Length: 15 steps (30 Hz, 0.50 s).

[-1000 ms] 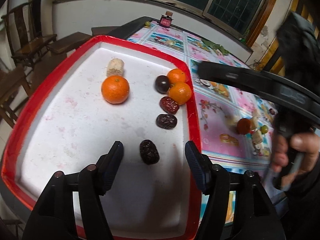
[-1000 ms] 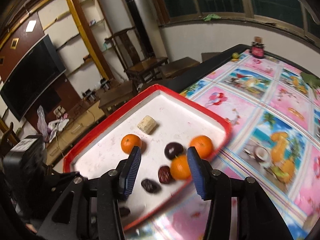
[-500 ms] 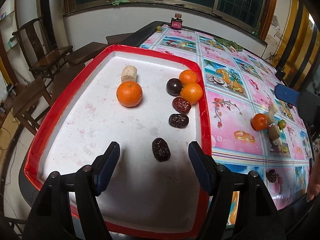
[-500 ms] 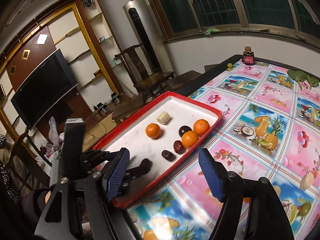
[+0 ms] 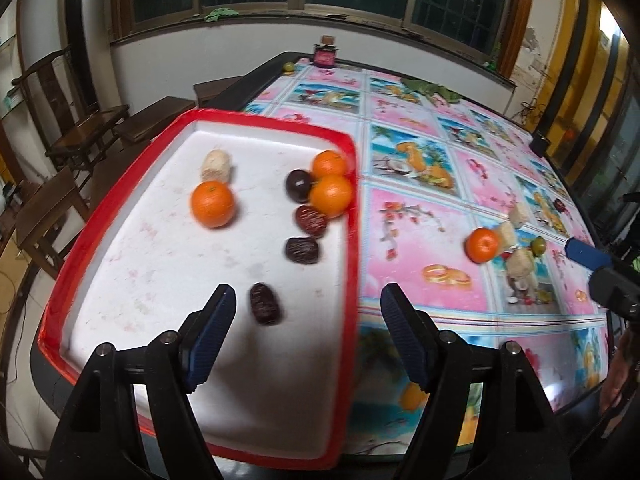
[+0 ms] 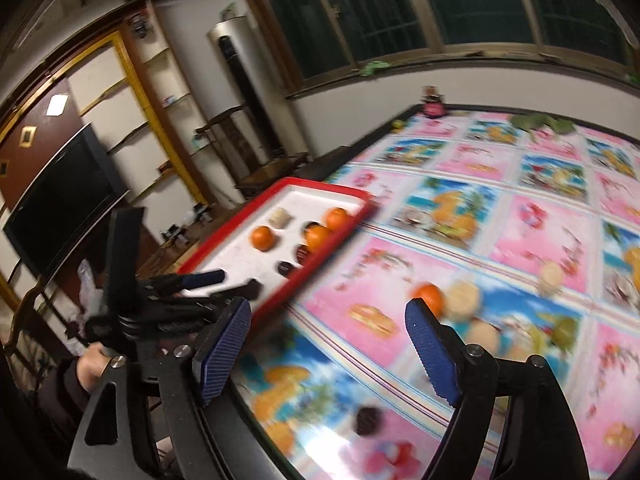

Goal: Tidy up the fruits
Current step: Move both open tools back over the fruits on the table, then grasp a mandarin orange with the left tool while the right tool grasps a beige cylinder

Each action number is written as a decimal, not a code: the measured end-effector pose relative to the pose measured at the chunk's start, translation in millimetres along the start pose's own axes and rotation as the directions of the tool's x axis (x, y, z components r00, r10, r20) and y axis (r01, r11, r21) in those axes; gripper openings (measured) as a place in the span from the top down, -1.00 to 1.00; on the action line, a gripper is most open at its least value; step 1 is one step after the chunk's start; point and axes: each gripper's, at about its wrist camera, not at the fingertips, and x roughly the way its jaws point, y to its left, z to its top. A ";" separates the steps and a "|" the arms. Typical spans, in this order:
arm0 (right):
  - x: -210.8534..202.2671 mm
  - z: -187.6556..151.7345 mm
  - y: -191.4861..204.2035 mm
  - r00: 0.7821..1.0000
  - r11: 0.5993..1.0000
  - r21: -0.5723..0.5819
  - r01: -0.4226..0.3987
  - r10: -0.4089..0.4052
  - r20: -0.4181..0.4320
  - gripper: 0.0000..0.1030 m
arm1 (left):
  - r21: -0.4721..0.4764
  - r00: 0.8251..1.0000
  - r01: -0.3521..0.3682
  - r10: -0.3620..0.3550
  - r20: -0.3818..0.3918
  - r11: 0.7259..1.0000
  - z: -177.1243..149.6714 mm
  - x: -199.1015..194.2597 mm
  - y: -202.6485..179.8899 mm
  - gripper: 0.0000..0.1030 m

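While both ribbed-padded tongs, left (image 5: 307, 334) and right (image 6: 328, 354), widen empty, wrinkled dates (image 5: 265, 304) dot the red-rimmed tray (image 5: 352, 240).

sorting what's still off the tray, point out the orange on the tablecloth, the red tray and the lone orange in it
orange on the tablecloth (image 5: 483, 245), left wrist view, middle of its peel
red tray (image 5: 353, 240), left wrist view, right rim
lone orange (image 5: 212, 204), left wrist view, centre

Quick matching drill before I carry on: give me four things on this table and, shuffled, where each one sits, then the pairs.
1. nearest date
2. lone tangerine
3. dark red jar
4. pale chunk

A. far table edge, near the window wall
B. on the tablecloth, outside the tray
C. in the tray, just behind a tangerine
D. in the tray, just ahead of the left tongs

Pairs: 1-D, 2-B, 3-A, 4-C
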 end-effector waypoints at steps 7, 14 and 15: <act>-26.6 -16.8 -45.5 0.995 0.992 0.086 0.096 -0.097 0.003 -0.58 | 0.052 0.998 0.069 -0.069 0.006 0.996 8.1 -1.8 -33.4 -0.45; -45.4 -31.0 -80.4 0.984 0.972 0.155 0.178 -0.180 0.000 -0.57 | 0.138 0.990 0.143 -0.140 -0.031 0.980 12.7 13.2 -77.1 -0.45; -47.5 -31.5 -85.8 0.981 0.967 0.167 0.192 -0.195 -0.001 -0.57 | 0.150 0.988 0.154 -0.150 -0.040 0.977 13.4 17.1 -83.2 -0.45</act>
